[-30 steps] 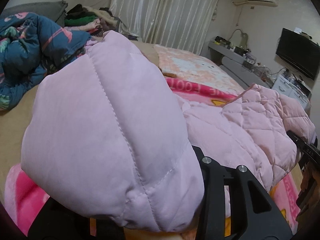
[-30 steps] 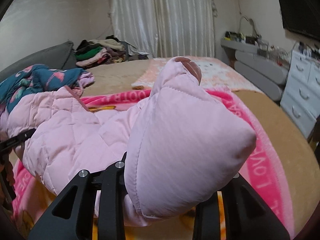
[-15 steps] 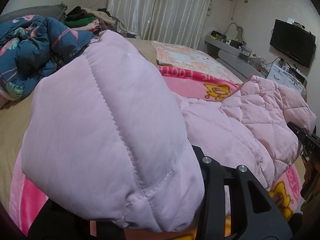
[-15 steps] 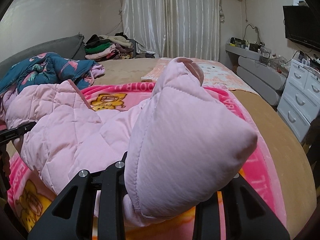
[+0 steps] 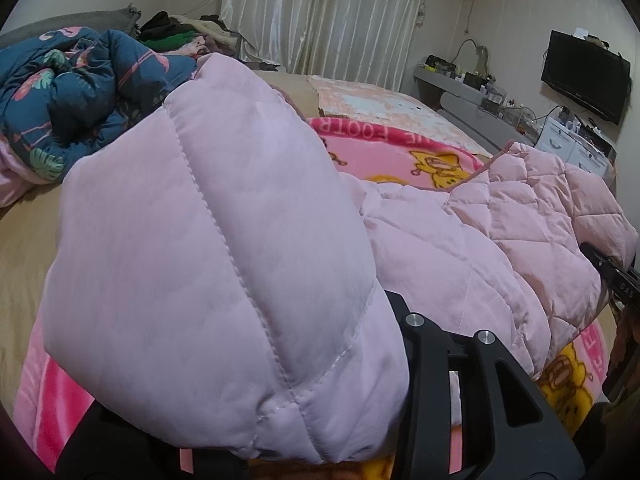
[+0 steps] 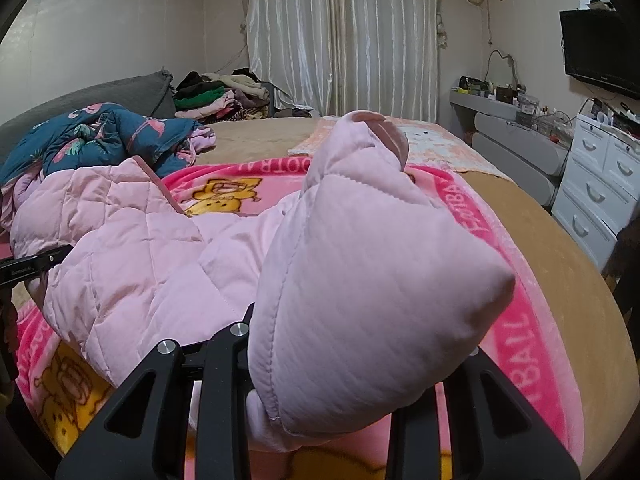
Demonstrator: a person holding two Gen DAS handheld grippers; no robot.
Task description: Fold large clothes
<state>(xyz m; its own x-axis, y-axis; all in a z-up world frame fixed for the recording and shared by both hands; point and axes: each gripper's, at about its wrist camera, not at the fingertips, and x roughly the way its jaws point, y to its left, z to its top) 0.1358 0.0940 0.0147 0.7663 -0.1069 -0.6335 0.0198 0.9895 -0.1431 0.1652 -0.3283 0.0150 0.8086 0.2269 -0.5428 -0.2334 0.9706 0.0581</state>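
Note:
A pale pink quilted padded jacket (image 5: 480,248) lies across a pink cartoon blanket (image 5: 400,152) on the bed. My left gripper (image 5: 320,420) is shut on one puffy end of the jacket (image 5: 220,260), which bulges over the fingers and hides the tips. My right gripper (image 6: 332,400) is shut on the other end of the jacket (image 6: 368,292), also bulging over its fingers. The rest of the jacket (image 6: 132,248) hangs between them. Each gripper shows at the edge of the other's view.
A dark blue flamingo-print quilt (image 5: 80,92) is bunched at the left of the bed. A pile of clothes (image 6: 216,96) lies by the curtain. A white drawer unit (image 6: 600,184), a grey shelf (image 6: 512,128) and a wall TV (image 5: 584,76) stand on the right.
Both grippers have moved back and up with the jacket, dragging it toward me. More of the cartoon blanket shows beyond the jacket. Both grips are unchanged.

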